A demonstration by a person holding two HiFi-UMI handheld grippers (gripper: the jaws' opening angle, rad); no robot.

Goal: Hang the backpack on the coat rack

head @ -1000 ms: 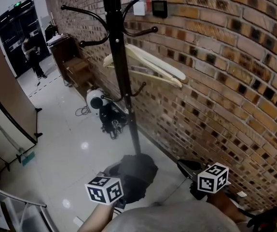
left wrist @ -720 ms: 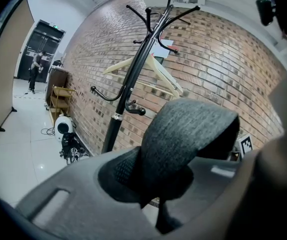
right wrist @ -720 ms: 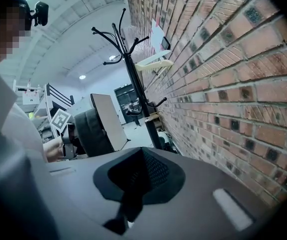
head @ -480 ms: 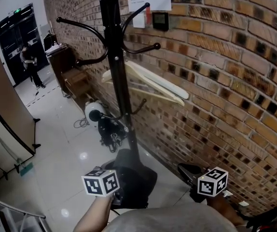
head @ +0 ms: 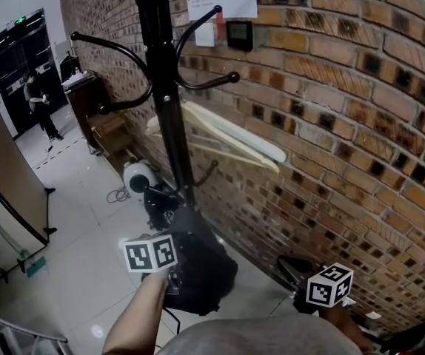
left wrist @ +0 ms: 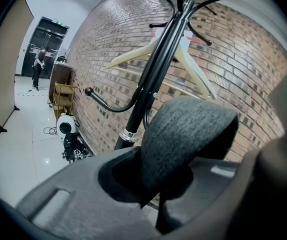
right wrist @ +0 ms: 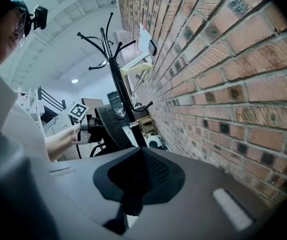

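The black coat rack stands against the brick wall, its curved hooks spreading out near the top. A pale wooden hanger hangs from it. The black backpack hangs in the air just in front of the pole's lower part. My left gripper is shut on its grey top loop, close to the pole. My right gripper is lower right by the wall, shut on a black mesh strap. From the right gripper view the backpack and rack lie ahead.
A brick wall runs along the right. On the floor behind the rack sit a white round device and black gear. Wooden furniture stands farther back, a brown partition at left, and a person by a dark doorway.
My left gripper has carried the backpack up and forward, closer to the rack's pole. The rack now looms nearer in the head view. My right gripper has shifted only slightly.
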